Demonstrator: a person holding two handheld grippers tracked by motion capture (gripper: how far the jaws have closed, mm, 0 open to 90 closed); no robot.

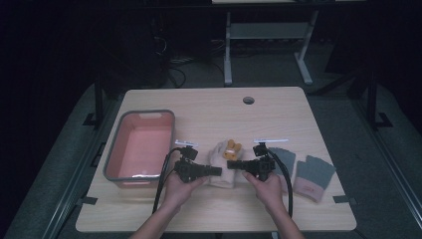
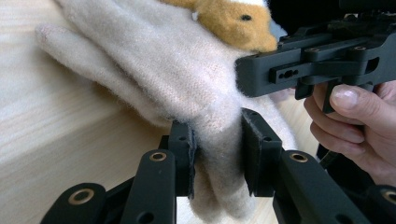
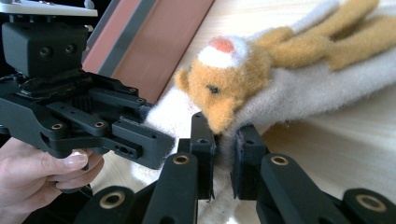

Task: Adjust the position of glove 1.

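Observation:
A cream woolly glove (image 1: pixel 222 175) with a tan plush animal face (image 1: pixel 232 147) lies at the table's middle front. Both grippers hold it from opposite sides. My left gripper (image 1: pixel 218 171) comes in from the left and is shut on the glove's cuff end (image 2: pixel 219 135), with fabric bunched between its pads. The right gripper (image 1: pixel 230 164) comes in from the right and is shut on a fold of the glove (image 3: pixel 299 95) just under the animal's snout (image 3: pixel 224 116). In each gripper view the other gripper (image 2: pixel 245 77) (image 3: pixel 156 144) is close by, held by a hand.
A pink bin with a grey rim (image 1: pixel 113 149) stands left of the glove, near the left gripper. Two grey gloves with pink cuffs (image 1: pixel 313 174) (image 1: pixel 287 158) lie to the right. A cable hole (image 1: pixel 248 100) is at the table's back.

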